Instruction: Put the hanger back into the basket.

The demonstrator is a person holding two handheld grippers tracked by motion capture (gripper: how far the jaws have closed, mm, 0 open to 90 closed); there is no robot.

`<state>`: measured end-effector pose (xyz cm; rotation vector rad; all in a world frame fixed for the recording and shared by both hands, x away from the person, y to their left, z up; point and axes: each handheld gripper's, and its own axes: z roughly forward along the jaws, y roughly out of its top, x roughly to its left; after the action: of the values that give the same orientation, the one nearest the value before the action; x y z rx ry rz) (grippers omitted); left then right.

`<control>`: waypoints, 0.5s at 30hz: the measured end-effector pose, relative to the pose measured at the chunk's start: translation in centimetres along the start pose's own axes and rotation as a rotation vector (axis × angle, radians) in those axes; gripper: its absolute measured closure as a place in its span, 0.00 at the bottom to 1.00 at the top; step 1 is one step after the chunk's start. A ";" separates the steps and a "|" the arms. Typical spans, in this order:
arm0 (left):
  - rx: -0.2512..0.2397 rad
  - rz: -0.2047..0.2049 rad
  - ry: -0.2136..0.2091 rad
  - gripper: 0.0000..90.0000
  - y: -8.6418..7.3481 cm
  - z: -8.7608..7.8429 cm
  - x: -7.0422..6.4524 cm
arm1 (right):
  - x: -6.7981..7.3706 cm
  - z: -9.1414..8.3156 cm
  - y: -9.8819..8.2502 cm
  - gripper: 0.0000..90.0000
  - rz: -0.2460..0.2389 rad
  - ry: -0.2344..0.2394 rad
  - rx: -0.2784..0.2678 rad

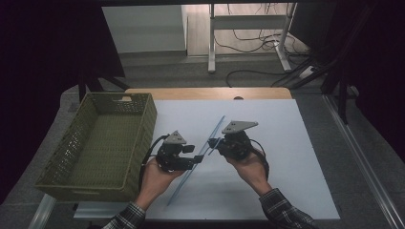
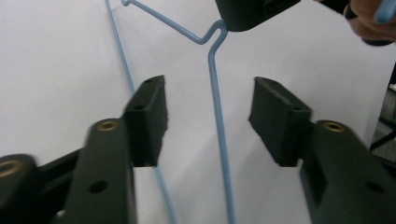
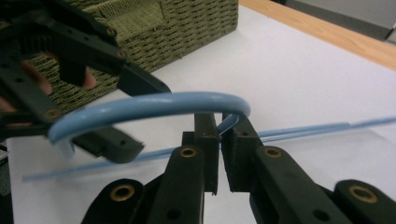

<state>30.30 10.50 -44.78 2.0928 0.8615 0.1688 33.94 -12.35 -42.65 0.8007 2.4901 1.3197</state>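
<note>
Here the right tool pinches the blue hanger (by its neck).

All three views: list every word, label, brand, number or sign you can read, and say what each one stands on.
None: no readable text in any view.
Thin light-blue wire hanger: bare, no tag or print.
Olive-green woven basket: no label visible.
White sheet covering the table: blank.
Black left gripper and black right gripper: brass-ringed holes along the jaws, no lettering or numbers.
</note>
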 end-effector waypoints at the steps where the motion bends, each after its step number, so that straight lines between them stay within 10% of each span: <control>1: 0.017 0.018 0.004 0.50 0.2 0.0 -0.2 | 0.1 0.0 0.1 0.94 0.001 -0.006 0.004; 7: 0.110 0.108 0.064 0.61 1.2 0.6 -1.7 | 1.1 -0.2 1.3 0.94 0.006 -0.052 0.057; 15: 0.209 0.099 0.086 0.80 2.1 1.4 -1.9 | 1.7 -0.1 1.8 0.94 0.009 -0.059 0.083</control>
<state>30.51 7.54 -43.71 2.3404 0.8579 0.2315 33.15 -10.67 -41.06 0.8569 2.5117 1.1852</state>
